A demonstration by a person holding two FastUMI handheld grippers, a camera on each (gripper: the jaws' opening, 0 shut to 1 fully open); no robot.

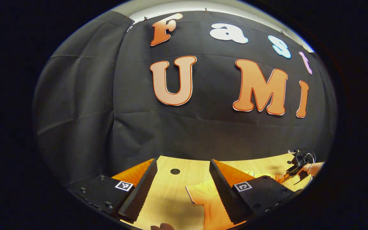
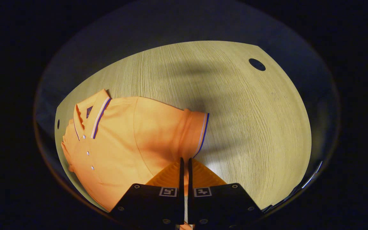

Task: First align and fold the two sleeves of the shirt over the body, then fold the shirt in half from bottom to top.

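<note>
1. readable text, numbers or brand names: none can be made out.
2. left gripper (image 1: 183,160): a square black-and-white coded marker a (image 1: 124,185) on the left finger body and a coded marker b (image 1: 242,186) on the right finger body; patterns only, no characters.
3. right gripper (image 2: 186,159): coded marker c (image 2: 168,191) and coded marker d (image 2: 202,191), one on each finger body, side by side; patterns only.
4. shirt (image 2: 117,143): a small dark collar tag (image 2: 89,111) inside the neck; too small to read.

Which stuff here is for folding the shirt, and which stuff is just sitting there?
For the job:
- orange shirt
- its sleeve, not yet folded over the body
- right gripper, closed above the shirt
- left gripper, open

Just there:
- wooden table
- round hole in the table
</note>
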